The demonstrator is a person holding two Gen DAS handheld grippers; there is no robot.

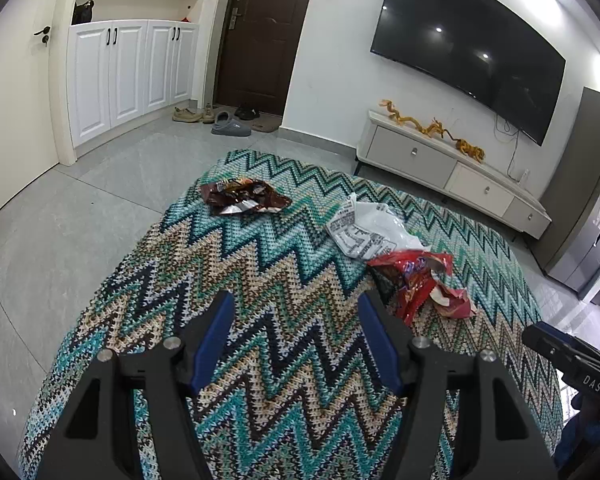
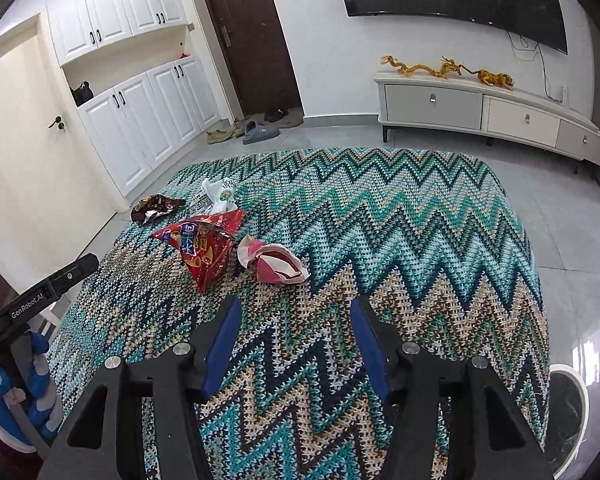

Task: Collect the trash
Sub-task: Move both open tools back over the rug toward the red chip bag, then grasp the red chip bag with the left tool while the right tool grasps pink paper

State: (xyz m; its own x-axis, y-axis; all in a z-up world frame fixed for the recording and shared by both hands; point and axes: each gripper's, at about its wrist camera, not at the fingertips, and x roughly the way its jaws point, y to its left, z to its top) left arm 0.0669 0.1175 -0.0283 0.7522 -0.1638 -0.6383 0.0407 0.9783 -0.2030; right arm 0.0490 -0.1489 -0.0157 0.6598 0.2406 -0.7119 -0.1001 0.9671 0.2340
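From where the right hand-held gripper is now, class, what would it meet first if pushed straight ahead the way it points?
Most likely the zigzag cloth itself: the right hand-held gripper points down at bare fabric, jaws open and empty. The pink wrapper lies just left of that line, though depth is uncertain.

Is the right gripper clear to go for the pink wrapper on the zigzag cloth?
Probably yes. The right gripper is open and empty, and the pink wrapper lies just ahead of it with only bare cloth between. The red snack bag sits close beside it.
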